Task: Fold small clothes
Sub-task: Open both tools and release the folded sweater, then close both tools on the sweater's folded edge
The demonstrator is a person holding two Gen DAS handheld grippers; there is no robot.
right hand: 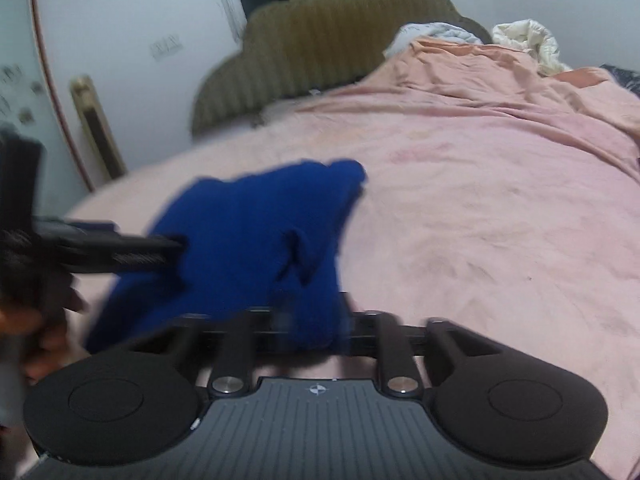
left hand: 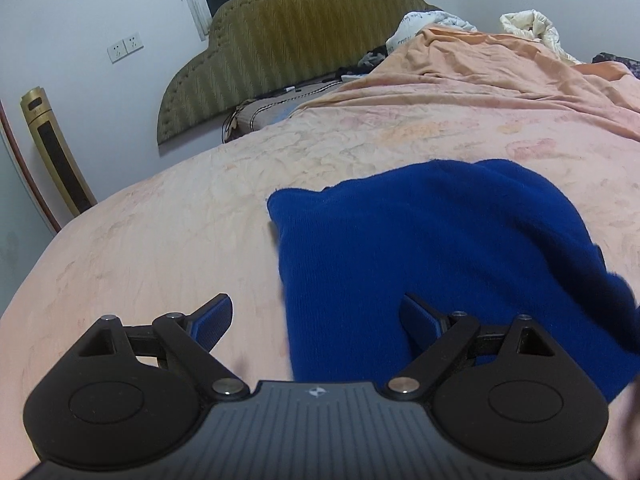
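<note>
A small blue knit garment lies on the pink bed sheet. My left gripper is open just above it, with its left finger over bare sheet and its right finger over the cloth's near left part. In the right wrist view the garment is blurred. My right gripper is shut on its near right edge, and the cloth hides the fingertips. The left gripper shows there at the left, reaching onto the cloth.
A padded olive headboard stands at the far end. Rumpled peach bedding and white quilts are heaped at the far right. A gold tower unit stands by the wall on the left.
</note>
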